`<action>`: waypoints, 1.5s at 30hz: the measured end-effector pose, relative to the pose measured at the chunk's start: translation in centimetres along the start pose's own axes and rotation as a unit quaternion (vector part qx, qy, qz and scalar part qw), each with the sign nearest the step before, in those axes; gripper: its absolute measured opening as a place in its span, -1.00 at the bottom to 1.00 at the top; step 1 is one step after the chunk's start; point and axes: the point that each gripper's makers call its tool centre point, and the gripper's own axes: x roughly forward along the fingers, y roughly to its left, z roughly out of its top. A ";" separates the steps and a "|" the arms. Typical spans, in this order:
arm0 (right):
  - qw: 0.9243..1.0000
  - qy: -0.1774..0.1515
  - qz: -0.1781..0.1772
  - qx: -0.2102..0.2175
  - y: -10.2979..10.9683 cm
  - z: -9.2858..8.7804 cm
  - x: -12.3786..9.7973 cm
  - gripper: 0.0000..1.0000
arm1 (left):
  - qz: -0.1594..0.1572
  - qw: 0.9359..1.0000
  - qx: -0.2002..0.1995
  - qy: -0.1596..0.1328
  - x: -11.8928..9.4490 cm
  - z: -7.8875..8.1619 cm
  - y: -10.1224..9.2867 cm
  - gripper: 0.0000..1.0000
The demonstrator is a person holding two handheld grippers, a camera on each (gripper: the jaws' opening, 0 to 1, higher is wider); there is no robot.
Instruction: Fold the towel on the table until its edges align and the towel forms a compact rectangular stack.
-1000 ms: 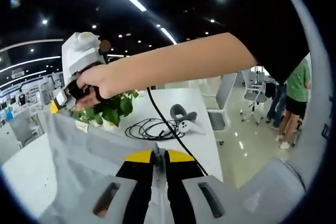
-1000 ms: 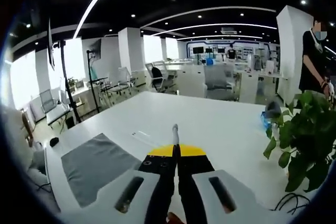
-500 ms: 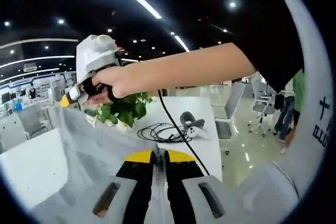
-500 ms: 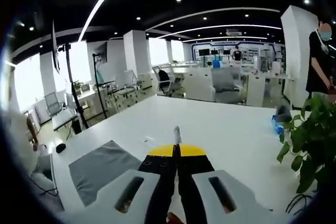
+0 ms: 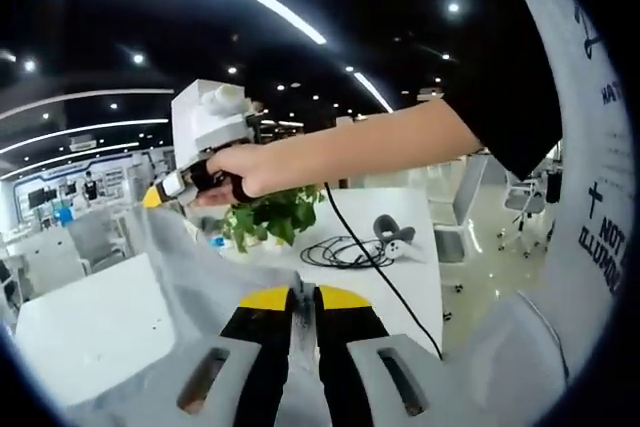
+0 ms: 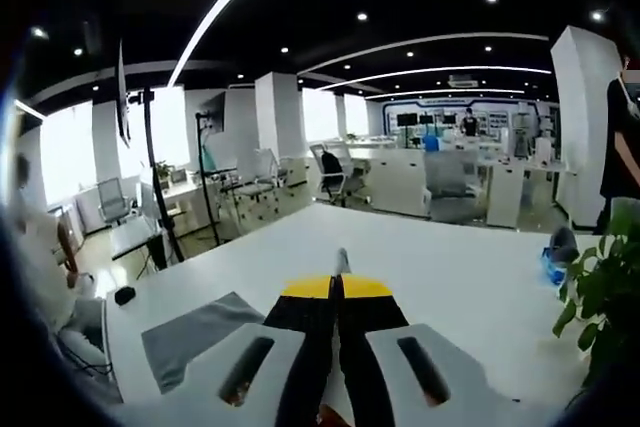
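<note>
Both tongs (clamped) have lifted the towel [image 5: 190, 277] higher.

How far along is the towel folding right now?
Done: both grippers have hold of the grey towel, left gripper and right gripper each shut on an edge. In hand: the cloth is lifted above the white table. Left: laying it over and aligning edges.

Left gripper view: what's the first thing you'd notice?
A person's bare arm stretches across the middle, its hand holding the right gripper, which pinches a corner of the grey towel. The towel hangs lifted toward the left gripper, whose jaws are closed on it. Behind sits a leafy plant.
</note>
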 end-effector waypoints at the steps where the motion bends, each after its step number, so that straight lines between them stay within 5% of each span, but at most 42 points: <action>1: 1.000 -0.002 0.002 -0.002 0.4 0.3 0.2 -1.00 | 0.008 1.000 0.000 0.000 -0.3 0.1 0.3 -0.82; 19: 0.998 -0.028 0.048 0.012 6.5 3.3 4.3 -1.00 | 0.112 0.994 -0.003 -0.011 -7.0 1.3 4.8 -0.82; 37: 0.996 -0.034 0.081 0.022 11.5 4.2 7.6 -1.00 | 0.183 0.983 -0.014 -0.010 -13.0 0.2 8.4 -0.82; 45: 0.996 -0.021 0.086 0.007 12.6 3.0 9.1 -1.00 | 0.200 0.979 -0.035 0.005 -14.7 -1.8 9.3 -0.82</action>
